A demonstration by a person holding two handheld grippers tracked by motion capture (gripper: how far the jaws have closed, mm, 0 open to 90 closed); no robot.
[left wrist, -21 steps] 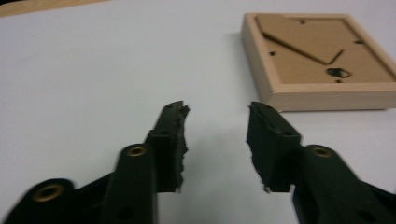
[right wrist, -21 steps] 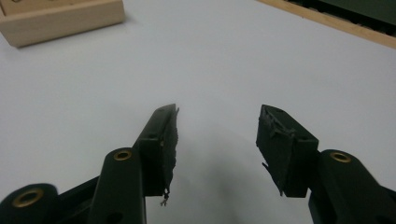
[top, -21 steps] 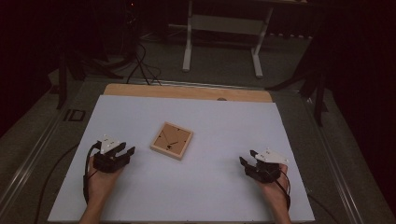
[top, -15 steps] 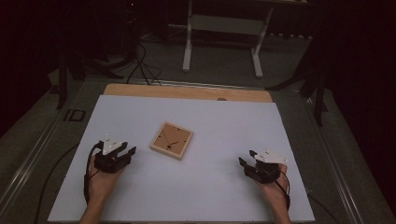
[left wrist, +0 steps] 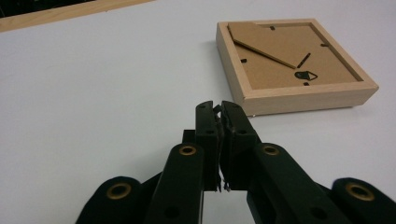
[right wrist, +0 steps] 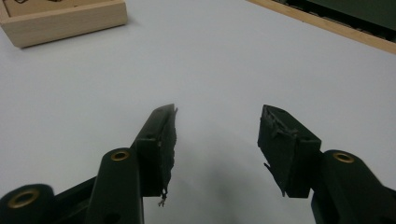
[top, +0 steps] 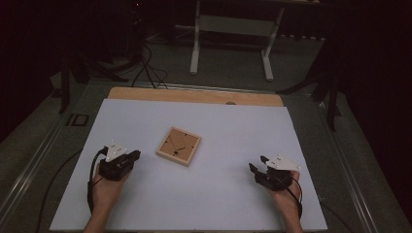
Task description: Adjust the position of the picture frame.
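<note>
A square wooden picture frame (top: 179, 145) lies face down near the middle of the white tabletop (top: 218, 126), its brown backing board up. The left gripper view has the picture frame (left wrist: 294, 65) just ahead and to the right. My left gripper (top: 132, 156) rests on the table to the frame's left, jaws shut with nothing between them; its pressed-together tips (left wrist: 218, 108) stop short of the frame. My right gripper (top: 256, 164) sits at the table's right front, well apart from the frame, jaws open and empty (right wrist: 217, 122). A corner of the frame (right wrist: 60, 18) lies far off at upper left there.
A wooden strip (top: 194, 95) runs along the table's far edge. Beyond it stand a white table stand (top: 232, 39) and cables (top: 145, 63) on the dark floor. Grey floor borders the table on both sides.
Both hands hold nearly still. The right gripper has drifted slightly toward the front of the table. The frame has not moved.
</note>
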